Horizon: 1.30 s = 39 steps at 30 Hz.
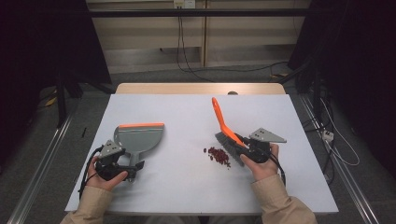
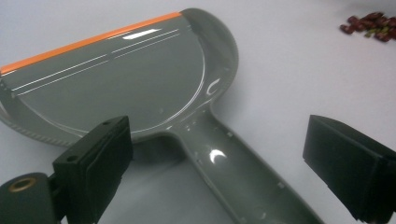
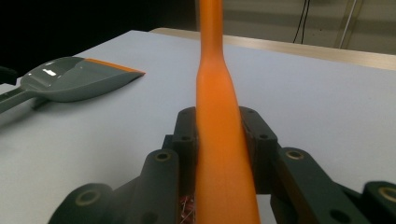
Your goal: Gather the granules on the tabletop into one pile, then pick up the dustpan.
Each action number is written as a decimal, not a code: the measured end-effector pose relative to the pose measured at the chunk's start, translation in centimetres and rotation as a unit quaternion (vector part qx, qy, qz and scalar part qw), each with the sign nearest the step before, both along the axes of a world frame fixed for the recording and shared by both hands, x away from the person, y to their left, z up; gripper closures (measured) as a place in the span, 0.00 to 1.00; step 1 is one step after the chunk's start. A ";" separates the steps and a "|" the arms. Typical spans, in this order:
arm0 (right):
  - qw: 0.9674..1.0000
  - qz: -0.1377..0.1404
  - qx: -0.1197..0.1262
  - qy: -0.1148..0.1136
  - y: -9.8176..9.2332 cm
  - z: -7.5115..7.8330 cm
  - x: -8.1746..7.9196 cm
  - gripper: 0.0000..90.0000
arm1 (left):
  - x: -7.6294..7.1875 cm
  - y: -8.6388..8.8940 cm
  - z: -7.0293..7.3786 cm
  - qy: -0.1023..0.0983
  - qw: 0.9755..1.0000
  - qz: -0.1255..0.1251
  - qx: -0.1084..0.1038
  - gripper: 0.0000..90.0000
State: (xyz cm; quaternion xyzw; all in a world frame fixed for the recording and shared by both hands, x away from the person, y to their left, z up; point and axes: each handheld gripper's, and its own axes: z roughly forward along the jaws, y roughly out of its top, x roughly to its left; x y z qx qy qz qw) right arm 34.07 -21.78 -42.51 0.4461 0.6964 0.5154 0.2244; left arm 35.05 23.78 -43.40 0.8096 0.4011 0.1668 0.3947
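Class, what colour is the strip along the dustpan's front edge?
Orange, on the grey dustpan; clearest in the left gripper view.

Both sleeves [image 1: 95,205] beige, loose cuffs at the wrists. Left gripper [image 1: 122,167] and right gripper [image 1: 243,149]: black bodies, each topped with a grey three-cornered plate [image 1: 267,136], black cable [image 1: 88,163] looping off the back. Left gripper view: two thick black rectangular pads [image 2: 100,161], matte, small holes in the side, brass-coloured bushing at the pivot. Right gripper view: black linkage arms with round pivot holes, brass-ringed at the outer joints.
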 end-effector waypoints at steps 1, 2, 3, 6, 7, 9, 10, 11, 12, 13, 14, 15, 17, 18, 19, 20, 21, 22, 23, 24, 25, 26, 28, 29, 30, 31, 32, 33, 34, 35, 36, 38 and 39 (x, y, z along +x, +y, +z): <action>1.000 0.000 0.000 -0.001 -0.1 0.0 0.0 0.79 | 0.0 0.1 0.0 0.000 1.000 0.002 0.005 0.09; 1.000 0.000 -0.001 -0.001 -0.1 0.0 0.0 0.79 | 0.0 0.2 0.0 0.001 1.000 0.006 0.013 0.10; 1.000 -0.002 -0.002 -0.002 -0.1 0.0 -0.1 0.79 | 0.0 0.3 -0.1 0.000 1.000 0.012 0.020 0.11; 1.000 -0.002 0.000 -0.003 -0.2 0.0 -0.1 0.79 | 0.1 0.9 -0.2 0.008 1.000 0.024 0.017 0.11; 1.000 -0.003 -0.001 -0.003 -0.3 0.0 -0.1 0.79 | 0.1 1.1 -0.2 0.011 0.999 0.027 0.018 0.11; 1.000 -0.006 -0.002 -0.001 -0.4 -0.1 -0.1 0.79 | 0.2 1.3 -0.2 0.014 0.999 0.033 0.017 0.11; 1.000 -0.007 -0.001 -0.001 -0.5 -0.1 -0.1 0.79 | 0.2 1.4 -0.2 0.016 0.999 0.040 0.015 0.11; 1.000 -0.010 -0.001 0.000 -0.5 -0.1 -0.1 0.79 | 0.2 1.6 -0.1 0.018 0.999 0.043 0.016 0.12; 1.000 -0.011 -0.002 0.000 -0.6 -0.2 -0.1 0.79 | 0.3 1.8 -0.1 0.020 0.999 0.046 0.016 0.13; 1.000 -0.011 -0.001 0.002 -0.7 -0.2 -0.1 0.79 | 0.5 1.9 -0.1 0.025 0.999 0.046 0.015 0.14; 1.000 -0.013 -0.003 0.002 -0.8 -0.2 -0.1 0.79 | 0.6 2.0 -0.1 0.028 0.998 0.048 0.010 0.16; 1.000 -0.013 -0.001 0.001 -0.8 -0.2 -0.1 0.79 | 0.7 2.1 -0.2 0.034 0.998 0.053 0.006 0.18; 1.000 -0.016 -0.002 0.001 -0.8 -0.2 0.0 0.79 | 0.8 2.2 -0.1 0.039 0.998 0.054 0.007 0.20; 1.000 -0.017 0.000 0.001 -0.9 -0.2 0.0 0.79 | 0.9 2.2 -0.1 0.042 0.998 0.056 0.003 0.22; 1.000 -0.017 0.001 0.002 -0.9 -0.2 0.0 0.79 | 1.0 2.2 -0.1 0.044 0.998 0.054 0.000 0.24; 1.000 -0.018 -0.002 0.002 -0.9 -0.2 0.0 0.79 | 1.1 2.2 -0.1 0.051 0.997 0.054 -0.002 0.26; 1.000 -0.017 -0.002 0.004 -0.9 -0.3 0.0 0.79 | 1.2 2.1 -0.1 0.056 0.997 0.055 -0.001 0.28; 1.000 -0.016 -0.003 0.004 -0.9 -0.3 0.0 0.79 | 1.3 2.1 -0.1 0.059 0.997 0.056 0.003 0.28; 1.000 -0.016 -0.004 0.005 -0.9 -0.3 0.0 0.79 | 1.5 2.1 -0.2 0.065 0.996 0.055 0.001 0.30; 1.000 -0.017 -0.004 0.005 -1.0 -0.3 0.0 0.79 | 1.6 2.1 -0.2 0.072 0.996 0.056 -0.002 0.33; 1.000 -0.017 -0.004 0.006 -1.1 -0.3 0.0 0.79 | 1.8 2.2 -0.3 0.075 0.996 0.058 -0.001 0.36; 1.000 -0.018 -0.005 0.006 -1.2 -0.3 0.0 0.79 | 2.0 2.3 -0.3 0.081 0.995 0.057 -0.002 0.38; 1.000 -0.022 -0.011 0.008 -1.4 -0.3 0.0 0.79 | 2.4 2.5 -0.1 0.089 0.995 0.051 0.001 0.46; 1.000 -0.023 -0.013 0.008 -1.6 -0.4 0.1 0.79 | 2.6 2.6 -0.1 0.091 0.995 0.046 0.003 0.51; 1.000 -0.025 -0.012 0.011 -1.8 -0.5 0.1 0.79 | 2.8 2.5 -0.1 0.092 0.995 0.045 0.004 0.58; 0.999 -0.028 -0.012 0.014 -1.9 -0.5 0.2 0.79 | 3.1 2.5 -0.2 0.093 0.995 0.045 0.009 0.62; 0.999 -0.030 -0.013 0.015 -2.1 -0.6 0.2 0.79 | 3.4 2.5 -0.3 0.096 0.994 0.042 0.011 0.61; 0.999 -0.031 -0.012 0.016 -2.2 -0.6 0.2 0.79 | 3.6 2.5 -0.4 0.101 0.994 0.036 0.017 0.60; 0.999 -0.032 -0.011 0.019 -2.4 -0.7 0.2 0.79 | 3.9 2.3 -0.5 0.096 0.994 0.037 0.024 0.56; 0.999 -0.033 -0.012 0.021 -2.5 -0.7 0.2 0.79 | 4.1 2.2 -0.6 0.101 0.994 0.031 0.027 0.53; 0.999 -0.034 -0.015 0.022 -2.6 -0.8 0.3 0.79 | 4.3 2.0 -0.7 0.103 0.994 0.021 0.027 0.51; 0.999 -0.036 -0.018 0.025 -2.8 -0.9 0.4 0.79 | 4.8 1.7 -0.6 0.100 0.994 0.012 0.033 0.51; 0.999 -0.038 -0.017 0.027 -2.8 -0.9 0.4 0.79 | 5.0 1.6 -0.7 0.104 0.994 0.009 0.034 0.52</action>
